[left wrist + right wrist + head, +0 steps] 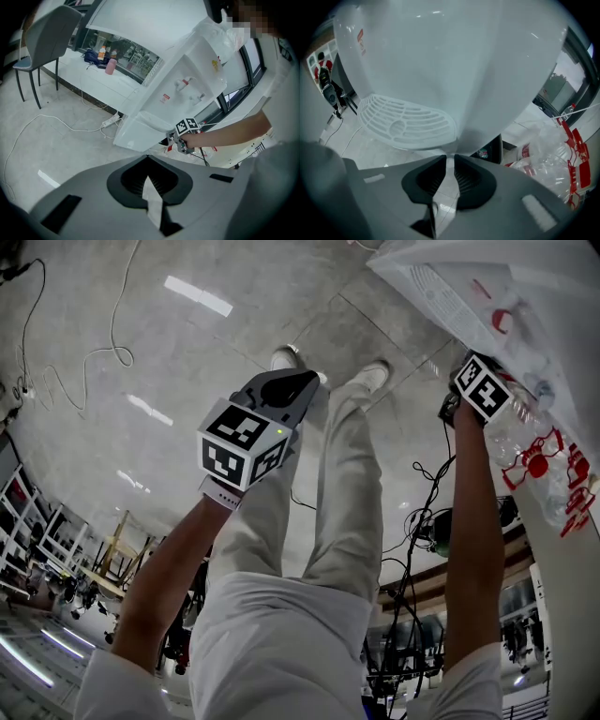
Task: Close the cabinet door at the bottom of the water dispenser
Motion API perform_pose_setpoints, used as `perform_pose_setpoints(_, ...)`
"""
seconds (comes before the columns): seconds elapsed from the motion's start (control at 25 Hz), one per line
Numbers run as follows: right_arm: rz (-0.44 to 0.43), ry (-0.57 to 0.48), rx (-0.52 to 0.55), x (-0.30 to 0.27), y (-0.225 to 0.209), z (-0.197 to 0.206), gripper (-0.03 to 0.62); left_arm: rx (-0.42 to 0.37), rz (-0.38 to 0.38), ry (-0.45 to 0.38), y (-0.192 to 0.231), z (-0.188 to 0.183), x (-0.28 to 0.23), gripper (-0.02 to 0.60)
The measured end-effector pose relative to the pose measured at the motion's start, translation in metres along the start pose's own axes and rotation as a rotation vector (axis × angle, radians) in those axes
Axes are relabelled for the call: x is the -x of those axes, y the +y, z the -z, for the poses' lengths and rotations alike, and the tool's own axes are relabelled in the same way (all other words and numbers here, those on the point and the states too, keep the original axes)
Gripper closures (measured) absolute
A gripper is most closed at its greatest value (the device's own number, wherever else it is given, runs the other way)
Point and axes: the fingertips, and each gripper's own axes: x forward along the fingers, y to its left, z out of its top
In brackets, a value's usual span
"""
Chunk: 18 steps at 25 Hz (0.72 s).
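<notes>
The white water dispenser (187, 70) leans across the left gripper view, its top under clear plastic. Its bottom cabinet door (136, 133) stands swung out. My right gripper (185, 138) is at that door's edge. In the right gripper view the white door (478, 93) narrows down into the slim gap of my right gripper (450, 157), whose pads close on its edge. Beside the door shows the dark cabinet opening (490, 150). My left gripper (305, 381) hangs above the floor in front of the person's legs; its jaws (147, 157) meet at the tips with nothing held.
A white drip grille (408, 122) juts out to the left of the door. Clear plastic bags with red print (562, 150) lie to the right of the dispenser. A power strip and cables (110, 123) run over the floor, and a grey chair (47, 42) stands at the back left.
</notes>
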Motion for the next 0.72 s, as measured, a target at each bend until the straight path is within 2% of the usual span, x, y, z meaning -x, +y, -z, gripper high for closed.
perform_pose_setpoints(0.48, -0.043, 0.002, -0.09, 0.019, 0.005, 0.012, 0.512, -0.037, 0.024, -0.005, -0.015, -0.017, 0.006, 0.575)
perform_pose_setpoints(0.72, -0.093, -0.008, -0.02, 0.062, 0.022, 0.019, 0.513, -0.085, 0.039, -0.02, -0.029, -0.039, 0.033, 0.575)
